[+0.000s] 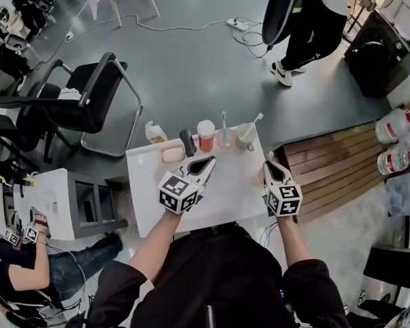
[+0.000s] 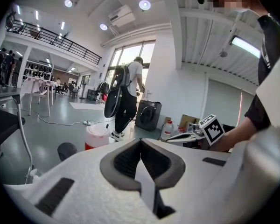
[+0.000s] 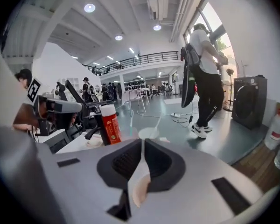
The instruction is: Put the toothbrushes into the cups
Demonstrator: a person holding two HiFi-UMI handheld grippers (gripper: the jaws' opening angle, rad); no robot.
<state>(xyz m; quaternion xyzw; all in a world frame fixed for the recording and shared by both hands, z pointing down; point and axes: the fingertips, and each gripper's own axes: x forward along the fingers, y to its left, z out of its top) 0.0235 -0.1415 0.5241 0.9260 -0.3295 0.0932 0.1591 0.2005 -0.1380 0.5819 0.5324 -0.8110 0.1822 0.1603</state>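
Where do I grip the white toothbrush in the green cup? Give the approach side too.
Probably the stretch of the white toothbrush that sticks out above the green cup, taken from above. Its lower end is inside the cup; only that right-leaning stretch is exposed.

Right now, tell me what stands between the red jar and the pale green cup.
A pinkish cup holding a toothbrush, shown in the head view between red jar and pale green cup.

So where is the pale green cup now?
Head view: the pale green cup stands rightmost in the row at the table's far edge, next to the pink cup.
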